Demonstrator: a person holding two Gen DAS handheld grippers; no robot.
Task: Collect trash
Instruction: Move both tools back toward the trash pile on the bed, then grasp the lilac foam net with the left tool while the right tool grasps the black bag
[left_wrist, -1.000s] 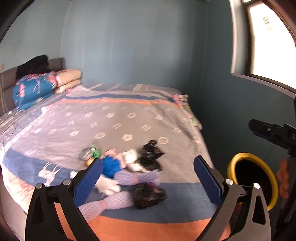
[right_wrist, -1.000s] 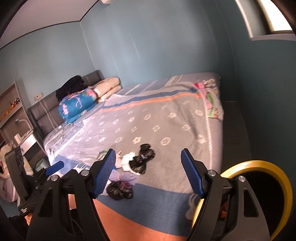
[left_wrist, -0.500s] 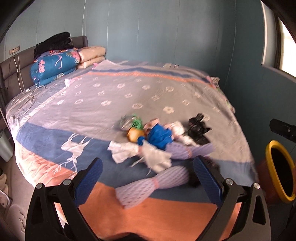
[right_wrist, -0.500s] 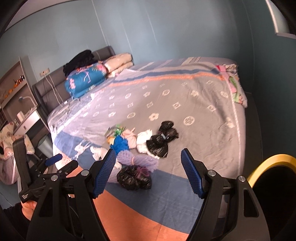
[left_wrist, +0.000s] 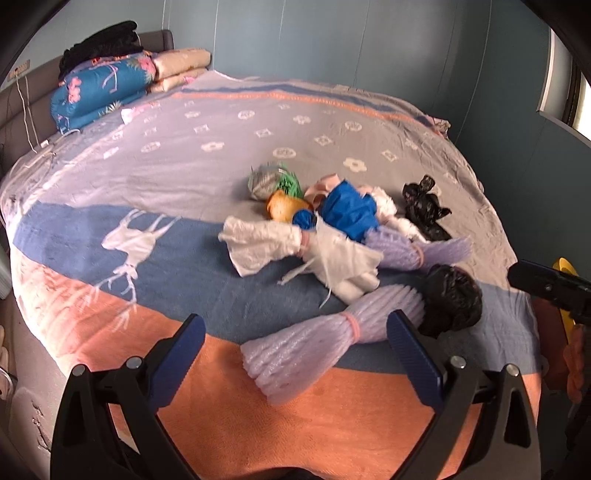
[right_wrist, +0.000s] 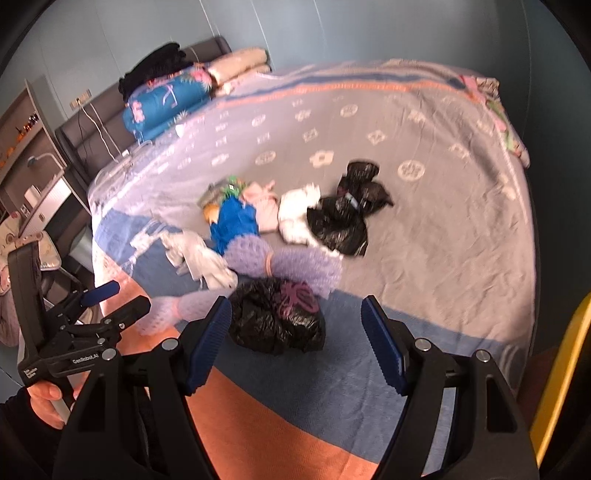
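Observation:
Trash lies in a heap on the bed (left_wrist: 184, 155): a lilac foam net (left_wrist: 325, 336), a second lilac net (left_wrist: 417, 247), white paper (left_wrist: 295, 247), a blue wrapper (left_wrist: 351, 210), an orange item (left_wrist: 284, 206) and black bags (left_wrist: 452, 299) (left_wrist: 424, 206). My left gripper (left_wrist: 295, 358) is open, its fingers on either side of the near lilac net. My right gripper (right_wrist: 295, 339) is open just in front of the near black bag (right_wrist: 277, 317). The other black bags (right_wrist: 343, 218) lie farther back.
A yellow-rimmed bin (right_wrist: 561, 373) stands at the right of the bed; its rim also shows in the left wrist view (left_wrist: 563, 266). Folded quilts and pillows (left_wrist: 107, 88) lie at the headboard. A shelf and desk (right_wrist: 33, 147) stand left of the bed.
Both grippers have come down and closer to the trash heap. The left one now straddles the near lilac net; the right one faces the near black bag. Both stay open.

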